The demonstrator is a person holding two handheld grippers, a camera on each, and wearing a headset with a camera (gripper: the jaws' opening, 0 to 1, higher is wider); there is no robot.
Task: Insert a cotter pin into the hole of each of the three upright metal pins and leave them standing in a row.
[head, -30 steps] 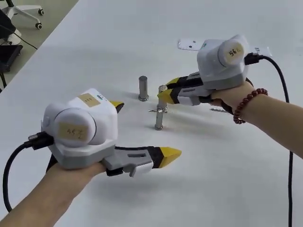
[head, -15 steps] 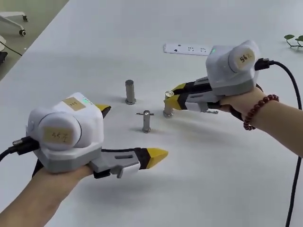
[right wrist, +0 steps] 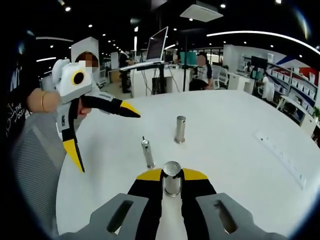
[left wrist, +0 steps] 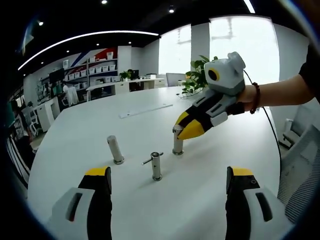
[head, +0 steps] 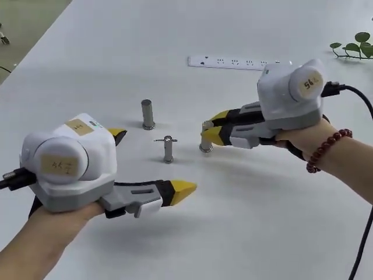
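Three metal pins stand upright on the white table (head: 250, 221). The left pin (head: 147, 114) is bare. A cotter pin (head: 162, 140) sits crosswise through the top of the middle pin (head: 168, 150). My right gripper (head: 213, 128) is shut on the right pin (head: 206, 139), whose round head shows between the yellow jaw tips in the right gripper view (right wrist: 172, 176). My left gripper (head: 150, 161) is held open at the near left, short of the pins, with nothing between its jaws (left wrist: 170, 174).
A white power strip (head: 233, 61) lies at the far side of the table, with a green plant (head: 352, 46) at the far right. A black cable (head: 361, 233) trails from the right gripper.
The right gripper has drawn the right pin to the right, away from the other two. The left gripper has stayed open near the front; the head view has shifted.
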